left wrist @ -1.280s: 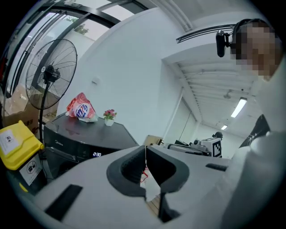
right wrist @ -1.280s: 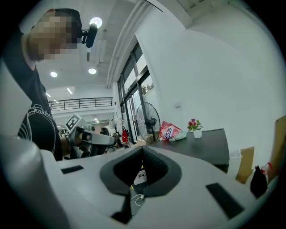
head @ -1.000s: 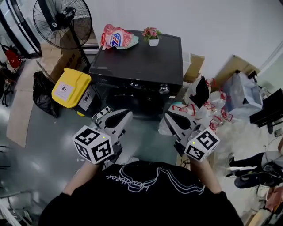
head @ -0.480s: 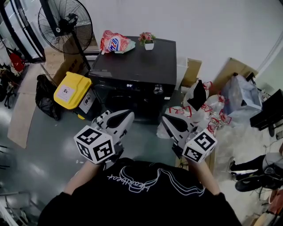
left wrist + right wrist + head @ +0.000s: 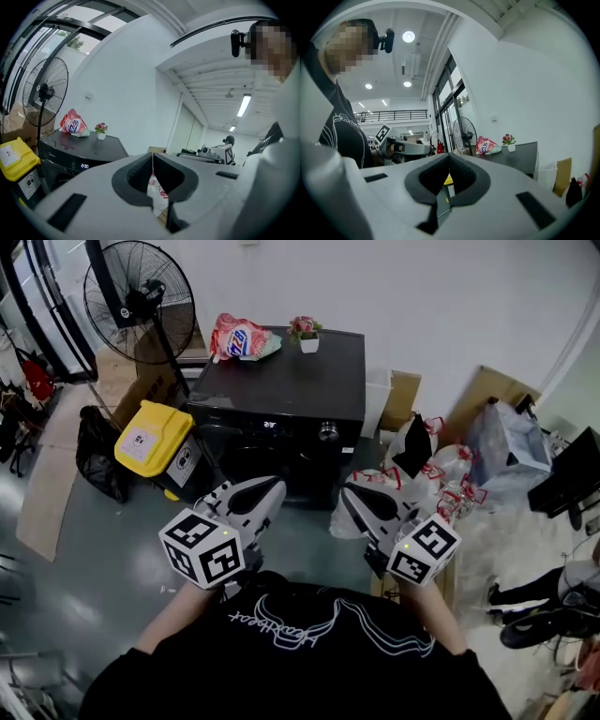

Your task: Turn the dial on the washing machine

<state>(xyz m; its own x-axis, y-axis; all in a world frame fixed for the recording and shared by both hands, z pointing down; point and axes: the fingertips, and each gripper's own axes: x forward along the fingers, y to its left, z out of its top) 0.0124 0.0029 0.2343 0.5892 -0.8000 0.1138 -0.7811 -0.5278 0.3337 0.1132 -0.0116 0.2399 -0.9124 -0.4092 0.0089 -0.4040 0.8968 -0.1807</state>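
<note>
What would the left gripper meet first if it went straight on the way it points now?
Probably the white bag with red print, seen just beyond the closed fingers of the left gripper. It points to the right of the washing machine. Depth is unclear; it might pass over the bag.

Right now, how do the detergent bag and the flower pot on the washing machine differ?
The detergent bag is bigger than the flower pot. The bag lies slumped, red and white; the pot stands upright, white, with pink flowers. Both sit on the washing machine, near the wall.
</note>
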